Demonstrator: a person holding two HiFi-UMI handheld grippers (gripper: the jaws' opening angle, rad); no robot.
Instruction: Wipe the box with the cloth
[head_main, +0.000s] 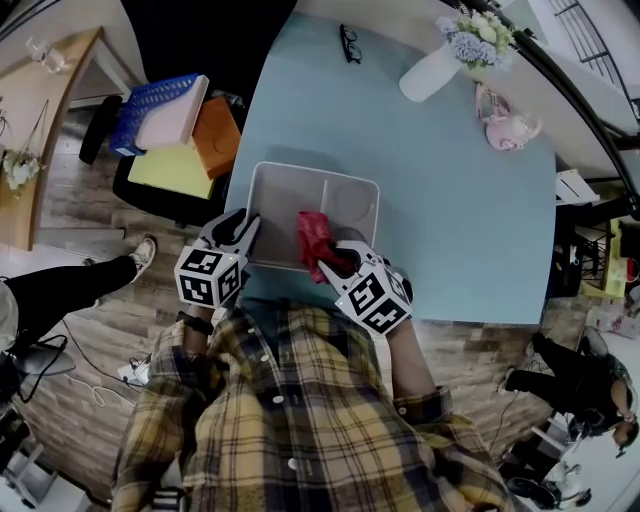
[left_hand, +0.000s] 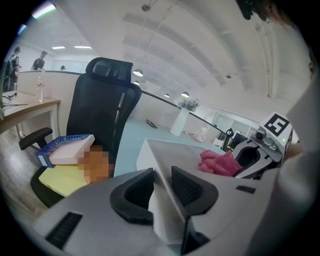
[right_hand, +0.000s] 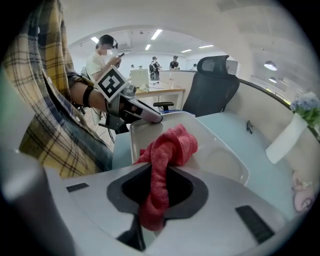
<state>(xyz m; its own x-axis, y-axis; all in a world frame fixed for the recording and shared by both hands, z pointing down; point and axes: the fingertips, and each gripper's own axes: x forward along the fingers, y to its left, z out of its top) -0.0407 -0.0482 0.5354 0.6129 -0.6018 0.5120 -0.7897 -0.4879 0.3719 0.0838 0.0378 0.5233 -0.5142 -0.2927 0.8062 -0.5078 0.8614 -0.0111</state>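
A white, shallow plastic box (head_main: 345, 205) sits at the near edge of the light blue table (head_main: 470, 220). My left gripper (head_main: 244, 228) is shut on the box's left wall (left_hand: 175, 152); in the left gripper view the wall stands between the two dark pads (left_hand: 132, 192). My right gripper (head_main: 330, 262) is shut on a red cloth (head_main: 314, 236), which hangs out in a bunch over the box's near inside. In the right gripper view the cloth (right_hand: 170, 150) runs up between the jaws, with the box (right_hand: 222, 157) behind and the left gripper (right_hand: 145, 116) at its far rim.
A black office chair (head_main: 150, 190) left of the table holds a blue basket (head_main: 150, 105), a yellow pad and an orange item. On the far tabletop lie a white vase with flowers (head_main: 445, 60), a pink teapot (head_main: 505, 128) and glasses (head_main: 350, 43). People sit nearby.
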